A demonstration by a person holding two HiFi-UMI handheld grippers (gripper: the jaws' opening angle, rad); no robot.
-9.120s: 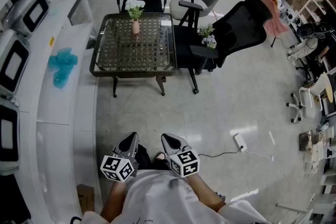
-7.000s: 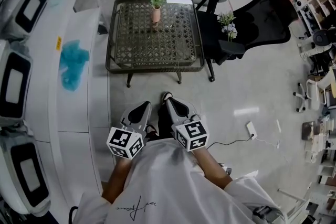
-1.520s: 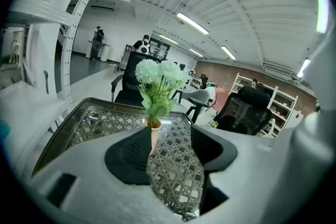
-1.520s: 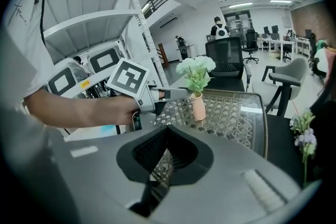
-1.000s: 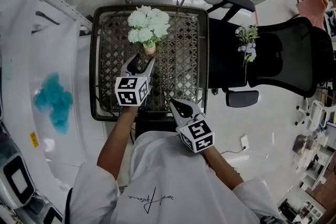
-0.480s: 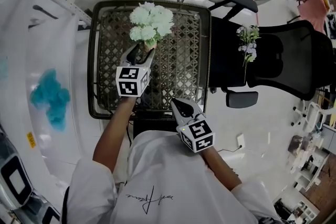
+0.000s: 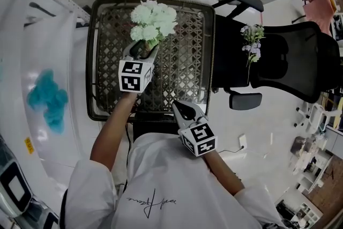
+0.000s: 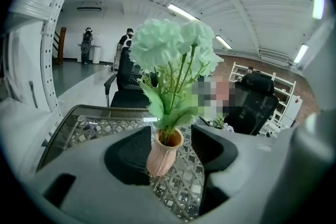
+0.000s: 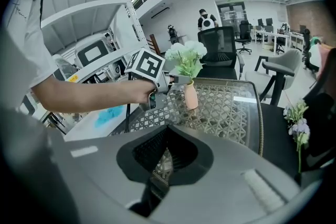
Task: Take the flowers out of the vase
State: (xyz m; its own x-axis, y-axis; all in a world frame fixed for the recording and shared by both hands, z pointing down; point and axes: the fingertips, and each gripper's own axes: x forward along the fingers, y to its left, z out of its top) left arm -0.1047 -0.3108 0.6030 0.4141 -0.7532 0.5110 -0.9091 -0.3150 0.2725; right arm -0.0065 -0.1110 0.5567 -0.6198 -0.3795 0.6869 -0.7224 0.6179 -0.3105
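Setting: a person in a white shirt is standing over a low table (image 7: 182, 64) with a woven lattice top, seen steeply from above, with a gripper in each hand.
Vase: a small peach-pink ribbed vase (image 8: 163, 152) is standing upright on the table top, toward the far side and a little left of the middle.
Flowers: a bunch of pale green-white flowers (image 7: 153, 20) is sitting in the vase, its stems and leaves rising straight out of the neck and its blooms spreading above the rim.
Left gripper: the left gripper (image 7: 142, 50) is reaching out over the table and straddling the vase. Its jaws are standing wide apart, one on each side of the vase body. A clear gap is showing on the right side, and the left jaw is sitting close beside the vase.
Right gripper: the right gripper (image 7: 180, 108) is hanging back at the near edge of the table, close to the person's body. Its jaws are drawn together to a thin slit, gripping nothing.
Nearby: a second sprig with lilac blooms (image 7: 251, 40) is lying on a black office chair (image 7: 289, 61) just right of the table. A teal cloth (image 7: 47, 102) is lying on the white counter at the left.
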